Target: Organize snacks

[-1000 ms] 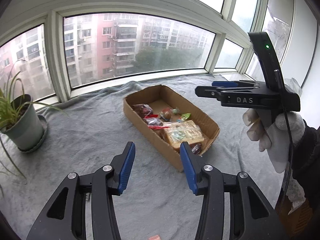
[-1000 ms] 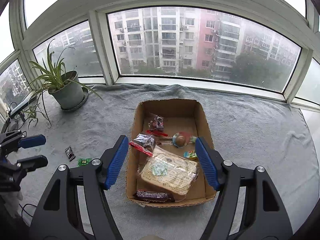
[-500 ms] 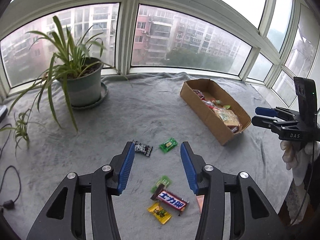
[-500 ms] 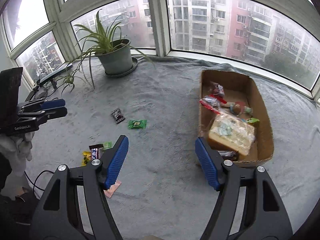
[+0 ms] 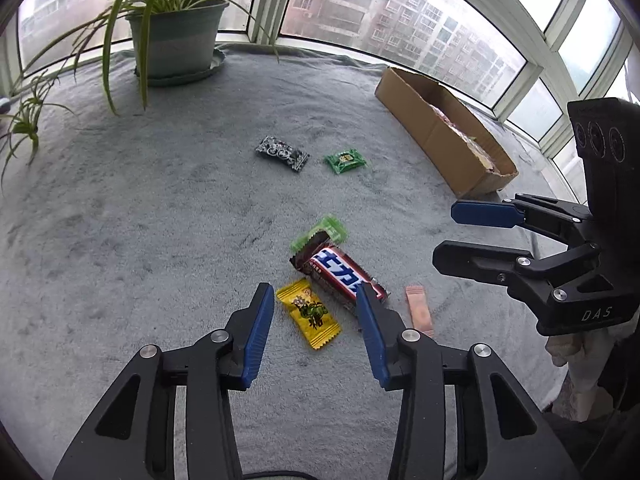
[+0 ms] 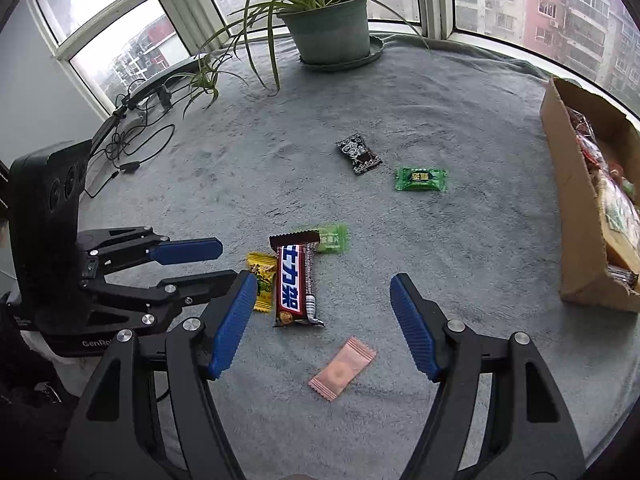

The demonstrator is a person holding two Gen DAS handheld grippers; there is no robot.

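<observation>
Loose snacks lie on the grey cloth: a brown chocolate bar [image 5: 340,274] [image 6: 296,280], a yellow candy [image 5: 310,312] [image 6: 262,280], a pale green candy [image 5: 320,234], a pink packet [image 5: 418,310] [image 6: 342,368], a dark green candy [image 5: 345,161] and a black packet [image 5: 282,153]. My left gripper [image 5: 314,300] [image 6: 224,260] hovers over the yellow candy. Its jaws are closing, and the pads touch nothing. My right gripper [image 6: 322,284] [image 5: 444,234] stands open above the bar and the pink packet. A cardboard box [image 5: 436,140] [image 6: 572,216] with snacks inside sits to the right.
A potted spider plant [image 5: 176,36] [image 6: 328,28] stands at the back by the windows. Cables [image 6: 132,140] trail over the cloth's left edge. A gloved hand [image 5: 568,344] holds the right gripper.
Both grippers have swung away from the box to the loose snacks on the left and have sunk toward the cloth. The left jaws have narrowed a little.
</observation>
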